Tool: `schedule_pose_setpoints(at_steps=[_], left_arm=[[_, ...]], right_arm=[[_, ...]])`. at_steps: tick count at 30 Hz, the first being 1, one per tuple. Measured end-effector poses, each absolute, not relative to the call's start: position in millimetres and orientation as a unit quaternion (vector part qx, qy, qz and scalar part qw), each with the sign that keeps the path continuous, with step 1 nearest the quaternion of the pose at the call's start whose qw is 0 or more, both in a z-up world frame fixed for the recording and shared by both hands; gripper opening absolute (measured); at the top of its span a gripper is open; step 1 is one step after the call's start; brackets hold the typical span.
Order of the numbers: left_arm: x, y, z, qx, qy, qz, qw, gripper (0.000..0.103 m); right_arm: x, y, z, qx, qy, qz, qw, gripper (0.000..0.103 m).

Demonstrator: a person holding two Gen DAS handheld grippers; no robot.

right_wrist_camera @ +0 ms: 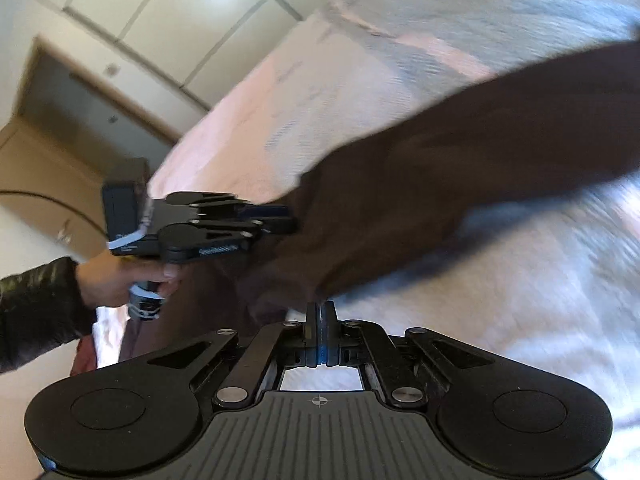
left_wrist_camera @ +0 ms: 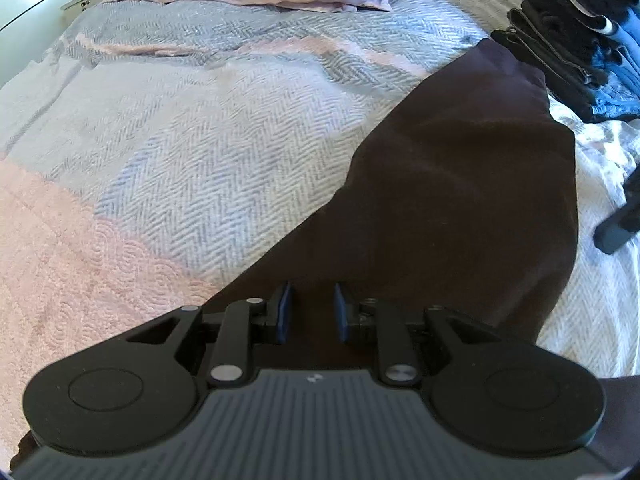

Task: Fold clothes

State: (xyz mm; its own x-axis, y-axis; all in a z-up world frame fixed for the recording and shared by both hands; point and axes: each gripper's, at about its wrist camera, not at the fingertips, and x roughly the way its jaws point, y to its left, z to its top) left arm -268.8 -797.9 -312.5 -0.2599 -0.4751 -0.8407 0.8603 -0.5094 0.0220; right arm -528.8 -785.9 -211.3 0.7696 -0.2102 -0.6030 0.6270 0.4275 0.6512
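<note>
dark brown garment [left_wrist_camera: 460, 184] on a grey-and-pink herringbone blanket [left_wrist_camera: 208, 148], black hand-held gripper [left_wrist_camera: 311, 312] with blue pads.

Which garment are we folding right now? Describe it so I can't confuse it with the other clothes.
On the bed, over the grey herringbone blanket, a long dark brown garment stretches diagonally from the left gripper toward the far right. Unlike the stack of black and blue clothes beyond it, it is plain brown and spread out.
</note>
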Motion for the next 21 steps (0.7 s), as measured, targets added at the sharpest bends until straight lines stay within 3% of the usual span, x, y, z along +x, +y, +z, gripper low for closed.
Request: schedule_pose_setpoints(at_steps=[10,13,15,21], left_arm=[[-253.0,-797.8,-303.1,0.453,0.213,-0.719,0.481,0.022],[-227.1,-787.7,-280.5,0.435,0.23,-0.708,0.506,0.022],[-206.1,-771.6,-258.5,0.415,0.239,-0.701,0.529,0.022],[-128.1,-682.8,-197.1,0.39,0.268,-0.636,0.609,0.03]], right_arm=[[-524.6,-764.1,-200.2,0.435,0.277,-0.301,0.802,0.002],[-521.9,-754.9,-193.8,0.409,0.304,-0.32,0.799,0.024],[-519.9,-745.0,-186.8,0.382,0.322,-0.332,0.8,0.059],[-514.8,-717.9,-166.6,0.343,0.357,-0.338,0.801,0.063]])
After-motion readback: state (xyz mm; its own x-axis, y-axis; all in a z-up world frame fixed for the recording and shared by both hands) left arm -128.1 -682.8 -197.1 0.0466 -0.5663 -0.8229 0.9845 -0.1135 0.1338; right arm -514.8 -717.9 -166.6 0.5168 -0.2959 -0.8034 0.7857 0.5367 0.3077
